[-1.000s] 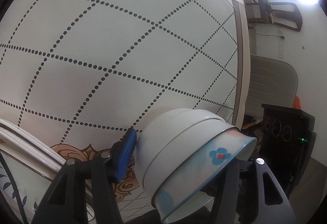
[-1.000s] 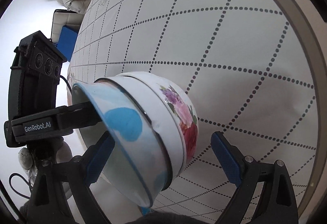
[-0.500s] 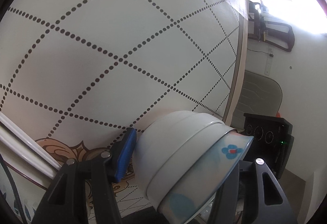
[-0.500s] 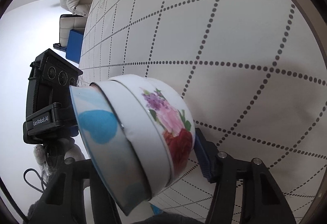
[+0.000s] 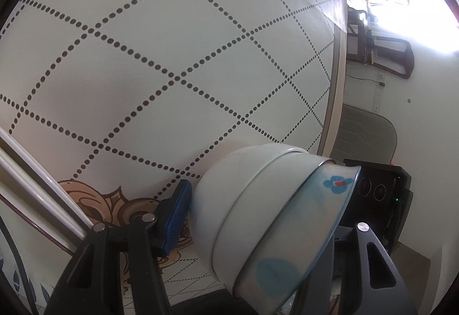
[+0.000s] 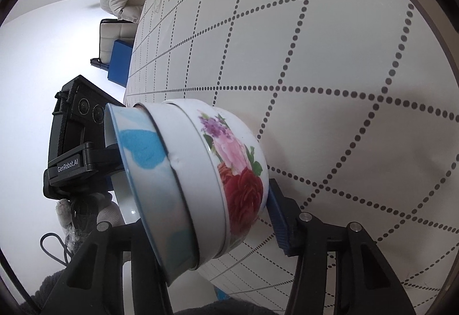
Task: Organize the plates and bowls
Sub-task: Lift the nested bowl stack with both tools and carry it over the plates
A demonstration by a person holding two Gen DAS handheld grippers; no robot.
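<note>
Bowls, three nested in a stack (image 5: 266,231) and tipped on their side, hang between both tools above the dotted table (image 5: 160,62), and that double hold looks deliberate: a stack this wide and slippery would likely slide apart in one grip. In the left wrist view the left tool (image 5: 255,231) clamps it, blue pad (image 5: 176,217) flat against the white base, the other finger hidden behind the blue-flowered rim. In the right wrist view the right tool (image 6: 200,217) has just been closing and now pinches the same stack (image 6: 198,180), its blue pad (image 6: 276,224) pressed to the rose-painted bowl's base, the near finger behind the blue-patterned rim. The other tool's black body (image 6: 77,148) sits just left of the rim there. Grips from opposite sides keep the nest squeezed together; my guess, a carry to wherever bowls belong
</note>
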